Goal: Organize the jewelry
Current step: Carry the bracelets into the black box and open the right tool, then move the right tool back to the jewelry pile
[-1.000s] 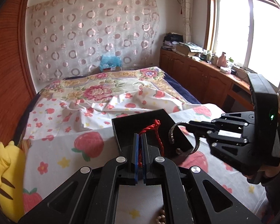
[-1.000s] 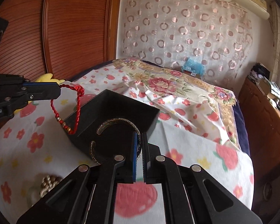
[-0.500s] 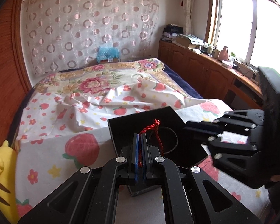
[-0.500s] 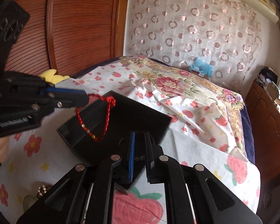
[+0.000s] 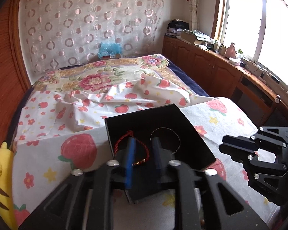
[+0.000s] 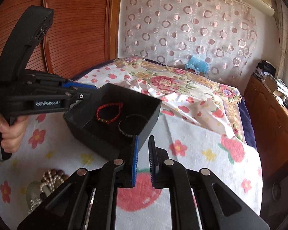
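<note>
A black open box [image 5: 182, 126] [image 6: 149, 113] stands on the bed. Inside it lie a red braided cord bracelet [image 5: 144, 149] [image 6: 109, 113] and a thin dark metal bangle [image 5: 175, 134] [image 6: 124, 131]. My left gripper [image 5: 143, 141] is open and empty, its jaws spread just above the red bracelet at the box's near edge; it also shows in the right wrist view [image 6: 86, 90]. My right gripper [image 6: 143, 140] is open and empty, just outside the box's near right corner; it also shows in the left wrist view [image 5: 228, 143].
A heap of beaded and pearl jewelry [image 6: 48, 182] lies on the strawberry-print sheet [image 6: 201, 153] at the lower left. A yellow plush toy [image 5: 0, 168] sits at the bed's left edge. Wooden cabinets [image 5: 211, 67] run along the right under the window.
My left gripper opened and let the red bracelet drop into the box. My right gripper, which released the bangle into the box, drew back out of it.
</note>
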The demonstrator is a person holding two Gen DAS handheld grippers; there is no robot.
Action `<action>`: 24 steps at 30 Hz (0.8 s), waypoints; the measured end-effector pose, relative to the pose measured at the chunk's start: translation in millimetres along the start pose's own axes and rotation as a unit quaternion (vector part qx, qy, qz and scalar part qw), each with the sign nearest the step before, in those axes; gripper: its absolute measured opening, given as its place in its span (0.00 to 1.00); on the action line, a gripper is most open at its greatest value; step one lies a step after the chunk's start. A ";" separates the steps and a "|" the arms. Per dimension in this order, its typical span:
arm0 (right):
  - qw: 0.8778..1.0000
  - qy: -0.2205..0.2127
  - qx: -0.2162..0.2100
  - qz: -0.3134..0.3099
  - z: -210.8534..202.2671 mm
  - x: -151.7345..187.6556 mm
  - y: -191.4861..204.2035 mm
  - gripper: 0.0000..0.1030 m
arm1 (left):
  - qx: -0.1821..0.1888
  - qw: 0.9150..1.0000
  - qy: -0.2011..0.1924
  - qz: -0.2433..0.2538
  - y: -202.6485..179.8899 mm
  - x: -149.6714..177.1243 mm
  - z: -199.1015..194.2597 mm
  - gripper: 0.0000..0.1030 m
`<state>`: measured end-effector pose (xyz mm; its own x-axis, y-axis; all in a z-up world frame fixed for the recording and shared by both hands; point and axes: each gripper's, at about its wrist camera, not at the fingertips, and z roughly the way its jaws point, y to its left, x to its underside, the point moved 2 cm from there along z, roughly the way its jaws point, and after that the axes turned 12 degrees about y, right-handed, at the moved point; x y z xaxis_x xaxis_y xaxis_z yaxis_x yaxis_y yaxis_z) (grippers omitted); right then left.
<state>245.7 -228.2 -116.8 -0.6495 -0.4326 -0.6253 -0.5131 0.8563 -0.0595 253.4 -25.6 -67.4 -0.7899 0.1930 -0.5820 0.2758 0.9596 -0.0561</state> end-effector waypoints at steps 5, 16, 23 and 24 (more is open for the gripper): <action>1.000 0.002 -0.004 0.008 -12.1 24.3 4.8 0.12 | -0.006 1.000 -0.010 0.003 -7.1 19.3 -23.2 0.25; 0.999 0.017 -0.001 0.032 -30.0 74.0 9.0 0.29 | -0.008 1.000 -0.009 -0.014 -12.1 88.0 -55.0 0.26; 0.998 0.036 -0.019 0.052 -30.6 100.2 14.2 0.29 | 0.000 1.000 -0.009 -0.020 -17.4 123.9 -71.5 0.28; 0.997 0.039 -0.023 0.055 -29.7 103.8 13.8 0.29 | 0.002 1.000 -0.009 -0.021 -18.7 127.9 -73.3 0.28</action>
<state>154.5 -269.6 -159.4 -0.7444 -0.3585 -0.5633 -0.4597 0.8870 0.0430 107.1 -3.8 -81.3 -0.7906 0.1479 -0.5942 0.2438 0.9662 -0.0839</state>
